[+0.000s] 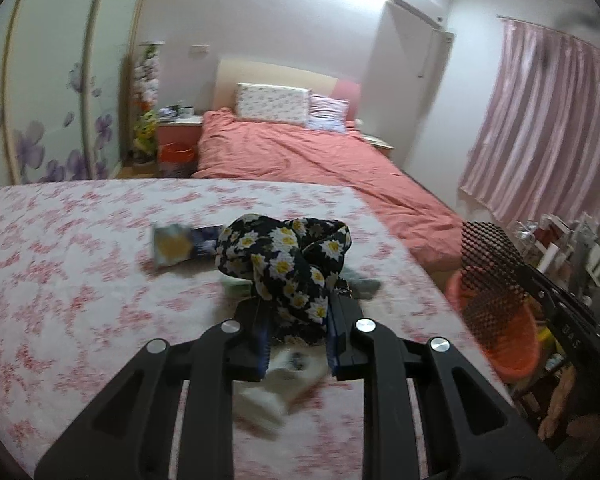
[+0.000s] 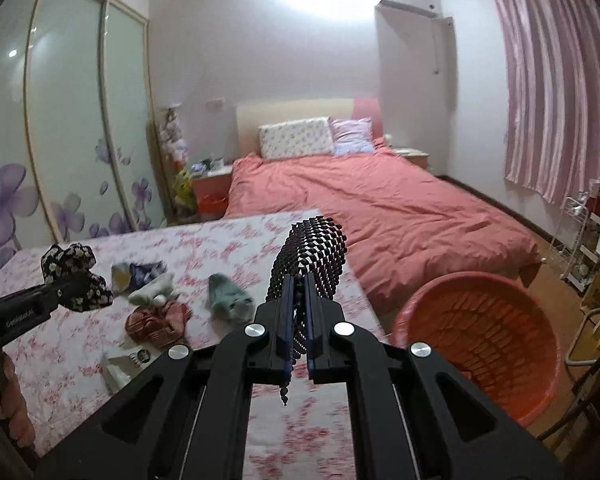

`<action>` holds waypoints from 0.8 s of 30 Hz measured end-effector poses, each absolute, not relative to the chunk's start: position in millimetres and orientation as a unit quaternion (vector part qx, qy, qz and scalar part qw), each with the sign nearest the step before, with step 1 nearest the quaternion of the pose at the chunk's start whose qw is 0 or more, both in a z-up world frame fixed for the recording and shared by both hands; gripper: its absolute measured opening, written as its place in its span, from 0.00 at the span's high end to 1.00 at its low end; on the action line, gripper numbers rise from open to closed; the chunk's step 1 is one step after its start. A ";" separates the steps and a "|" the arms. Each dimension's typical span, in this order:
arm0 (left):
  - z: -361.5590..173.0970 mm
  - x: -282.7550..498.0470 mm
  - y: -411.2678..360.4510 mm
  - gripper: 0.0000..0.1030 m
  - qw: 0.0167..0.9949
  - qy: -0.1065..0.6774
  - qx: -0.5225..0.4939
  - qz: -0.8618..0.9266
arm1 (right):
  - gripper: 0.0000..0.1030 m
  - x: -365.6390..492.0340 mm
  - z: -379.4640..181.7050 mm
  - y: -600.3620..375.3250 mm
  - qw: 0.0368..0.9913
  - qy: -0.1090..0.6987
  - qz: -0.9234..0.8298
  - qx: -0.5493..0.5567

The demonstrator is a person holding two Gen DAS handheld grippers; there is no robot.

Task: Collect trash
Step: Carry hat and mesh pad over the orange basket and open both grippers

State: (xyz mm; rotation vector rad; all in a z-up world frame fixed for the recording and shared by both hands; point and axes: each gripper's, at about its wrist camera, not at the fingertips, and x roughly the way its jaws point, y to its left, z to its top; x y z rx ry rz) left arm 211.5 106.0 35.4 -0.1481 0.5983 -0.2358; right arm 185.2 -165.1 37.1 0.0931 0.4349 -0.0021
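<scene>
Orange basin [image 2: 480, 328] sits beside the floral table's [image 2: 228, 240] right edge.

Being counted: two grippers, left [image 1: 298, 316] and right [image 2: 298, 312]; one orange basin [image 2: 480, 344] at 3 o'clock; two pillows [image 2: 296, 136].

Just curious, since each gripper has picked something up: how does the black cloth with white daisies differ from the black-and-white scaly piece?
The daisy-printed black cloth is soft and bunched into a rounded lump; the black-and-white scaly piece stands as a narrow, textured strip. The cloth shows white and yellow flowers, the scaly piece small repeating points. The left gripper holds the cloth, the right gripper the scaly piece. Both are lifted off the floral bedspread.
</scene>
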 end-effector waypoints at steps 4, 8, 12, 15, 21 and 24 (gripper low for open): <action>42.4 208.1 77.8 0.79 0.943 0.289 -0.065 -0.151 | 0.95 176.2 41.4 -186.9 0.979 0.196 -0.031 0.052; 48.4 208.4 40.6 0.79 0.936 0.287 -0.060 -0.192 | 0.95 170.0 41.4 -207.6 0.980 0.183 -0.060 0.057; 50.3 206.6 5.5 0.79 0.929 0.286 -0.054 -0.230 | 0.95 166.9 37.5 -227.5 0.979 0.176 -0.086 0.064; 48.2 207.7 -20.2 0.79 0.922 0.286 -0.051 -0.257 | 0.95 167.0 32.6 -243.1 0.977 0.172 -0.106 0.066; 41.7 211.9 -66.8 0.79 0.909 0.288 -0.043 -0.298 | 0.95 168.1 22.4 -268.2 0.974 0.170 -0.128 0.080; 35.8 216.9 -85.6 0.79 0.903 0.292 -0.040 -0.314 | 0.95 167.9 18.1 -279.6 0.972 0.171 -0.135 0.089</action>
